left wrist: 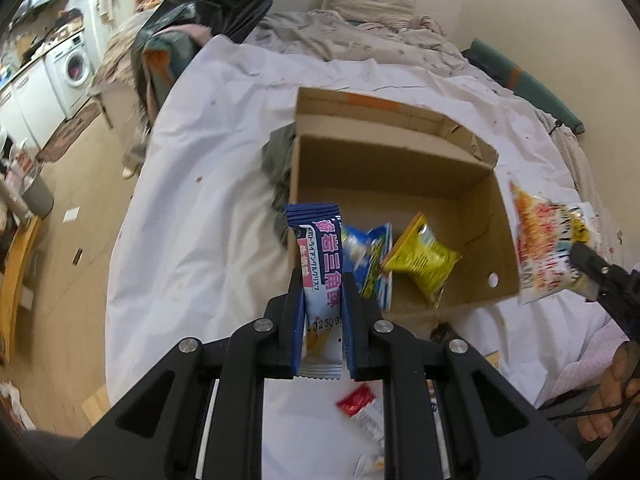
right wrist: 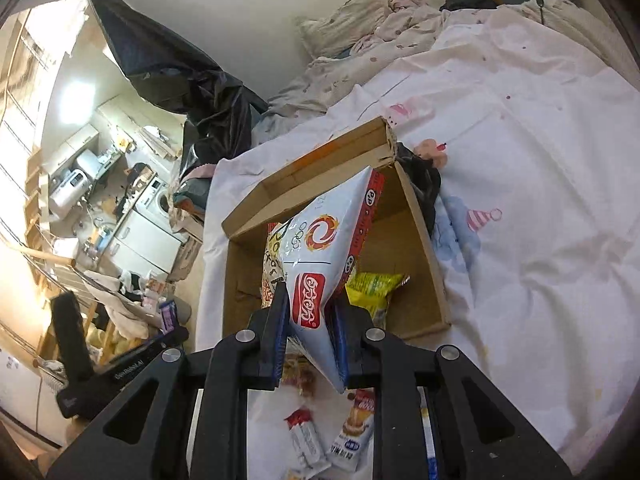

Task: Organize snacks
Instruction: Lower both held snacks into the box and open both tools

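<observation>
The left gripper (left wrist: 322, 300) was clamped on a blue-and-white snack bar (left wrist: 318, 276), held upright w/ its crimped top end above the jaws, over the near-left corner of the cardboard box (left wrist: 400, 172). The right gripper (right wrist: 308, 316) was clamped on a white snack bag (right wrist: 328, 240) w/ a red logo and red edge strip; the bag was held tilted above the box's open top. In the left wrist view the same bag appeared blurred at the box's right side, pinched by the other gripper.

The box sat open on a bed (left wrist: 208, 200) covered w/ a white sheet. Inside, a yellow snack packet (left wrist: 424, 260) and a blue-and-white packet (left wrist: 372, 260) were seen leaning near the front wall, touching or nearly so. Dark cloth (left wrist: 278, 160) was bunched against the box's outer left side.

On the sheet below the grippers, approx. nearest the cameras, several small packets were left loose: a red-and-white one (left wrist: 360, 406) and a tan-topped stick pack (right wrist: 352, 432). A washing machine (left wrist: 74, 66) was visible in the bkgd.
</observation>
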### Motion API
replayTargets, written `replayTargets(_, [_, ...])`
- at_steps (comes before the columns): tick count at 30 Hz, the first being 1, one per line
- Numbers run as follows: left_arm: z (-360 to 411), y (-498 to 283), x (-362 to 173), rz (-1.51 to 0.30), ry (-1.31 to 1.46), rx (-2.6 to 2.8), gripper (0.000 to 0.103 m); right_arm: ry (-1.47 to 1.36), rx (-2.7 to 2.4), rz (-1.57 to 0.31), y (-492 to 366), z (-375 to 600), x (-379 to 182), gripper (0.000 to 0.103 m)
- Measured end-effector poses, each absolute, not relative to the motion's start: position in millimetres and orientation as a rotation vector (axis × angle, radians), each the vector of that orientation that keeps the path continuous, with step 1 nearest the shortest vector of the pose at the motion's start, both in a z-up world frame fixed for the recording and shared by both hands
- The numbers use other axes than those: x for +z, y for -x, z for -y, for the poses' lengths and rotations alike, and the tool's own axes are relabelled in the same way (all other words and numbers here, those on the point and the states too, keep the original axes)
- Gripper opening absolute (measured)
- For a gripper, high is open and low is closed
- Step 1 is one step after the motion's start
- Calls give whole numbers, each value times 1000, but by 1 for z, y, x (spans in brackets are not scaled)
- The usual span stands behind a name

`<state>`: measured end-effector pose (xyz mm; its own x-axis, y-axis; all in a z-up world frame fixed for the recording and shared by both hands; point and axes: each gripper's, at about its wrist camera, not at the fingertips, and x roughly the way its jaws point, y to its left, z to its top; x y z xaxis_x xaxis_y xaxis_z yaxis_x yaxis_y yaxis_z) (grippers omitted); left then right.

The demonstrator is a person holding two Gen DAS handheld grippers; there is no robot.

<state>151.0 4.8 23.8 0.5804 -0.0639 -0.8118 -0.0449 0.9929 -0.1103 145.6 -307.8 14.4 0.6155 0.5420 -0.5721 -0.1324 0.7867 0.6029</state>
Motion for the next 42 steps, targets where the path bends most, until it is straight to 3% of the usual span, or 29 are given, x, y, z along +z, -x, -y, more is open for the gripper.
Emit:
replayTargets(17, [39,-220,-3,-972,49,-100,14,-482,384,-954,-206,289,-20,21])
replayTargets(27, [50,-230,-29,-997,34,-131,14,-439,329,-1066,-212,276,-51,21])
replayTargets(42, [53,-226,-34,-994,35,-146,15,-381,303,-1076,-212,267,-57,23])
